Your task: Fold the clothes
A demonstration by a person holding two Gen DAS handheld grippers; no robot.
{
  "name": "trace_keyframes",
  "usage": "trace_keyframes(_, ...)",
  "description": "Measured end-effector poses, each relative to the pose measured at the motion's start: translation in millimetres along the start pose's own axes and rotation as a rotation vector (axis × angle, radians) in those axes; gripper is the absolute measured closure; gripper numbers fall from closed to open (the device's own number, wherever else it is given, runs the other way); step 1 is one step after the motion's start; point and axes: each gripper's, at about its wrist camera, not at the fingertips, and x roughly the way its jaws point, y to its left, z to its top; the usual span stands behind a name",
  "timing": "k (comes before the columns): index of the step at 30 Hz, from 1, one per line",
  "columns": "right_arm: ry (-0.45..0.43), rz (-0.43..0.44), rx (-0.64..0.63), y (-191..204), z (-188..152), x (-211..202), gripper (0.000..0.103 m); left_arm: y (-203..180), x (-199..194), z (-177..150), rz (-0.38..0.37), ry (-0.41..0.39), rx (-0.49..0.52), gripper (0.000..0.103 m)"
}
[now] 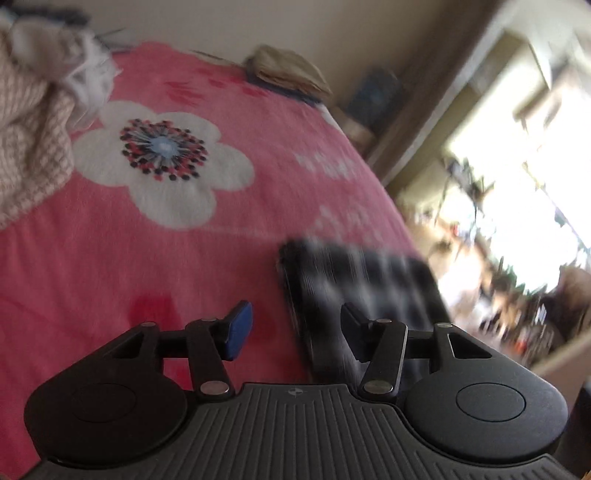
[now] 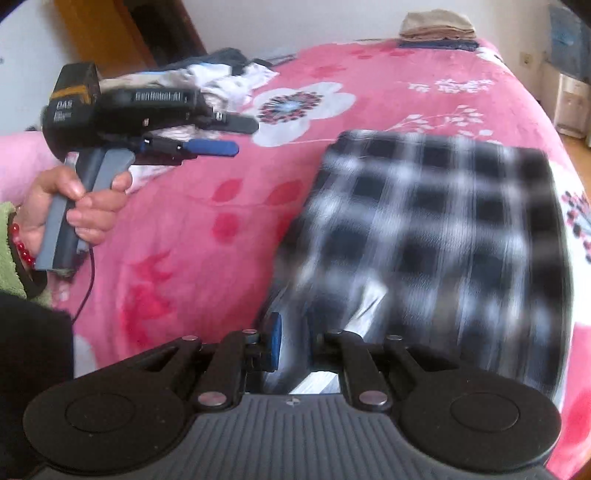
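A folded black-and-white plaid garment (image 2: 436, 236) lies blurred on the pink flowered blanket (image 2: 207, 236) near the bed's right edge. My right gripper (image 2: 299, 343) is at its near edge, with cloth bunched between the narrow jaws, so it looks shut on the garment. In the left wrist view the same plaid garment (image 1: 354, 280) sits just ahead and to the right of my left gripper (image 1: 297, 332), which is open and holds nothing. The right wrist view also shows the left gripper (image 2: 243, 136) held in a hand (image 2: 92, 206) above the blanket, left of the garment.
A heap of unfolded clothes (image 1: 33, 129) lies at the bed's far left. A small stack of folded clothes (image 2: 437, 26) rests at the far edge by the wall. The bed's right edge (image 1: 402, 218) drops toward a bright window and clutter.
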Motion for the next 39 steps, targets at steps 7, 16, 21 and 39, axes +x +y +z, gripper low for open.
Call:
trace_keyframes(7, -0.079, -0.082, 0.039, 35.3, -39.9, -43.5, 0.090, -47.9, 10.6, -27.7, -0.003, 0.196, 0.126, 0.050)
trace_keyframes(16, -0.006, -0.265, -0.235, 86.5, -40.8, 6.9, 0.086, -50.2, 23.8, -31.9, 0.070, 0.173, 0.105, 0.050)
trace_keyframes(21, 0.054, -0.322, -0.259, 88.8, -38.3, 33.5, 0.085, -36.2, 34.3, -33.1, 0.074, 0.178, 0.059, 0.050)
trace_keyframes(39, 0.026, -0.142, -0.053, 60.7, -24.8, 16.0, 0.102, -19.6, 50.1, -37.2, 0.098, 0.210, 0.039, 0.050)
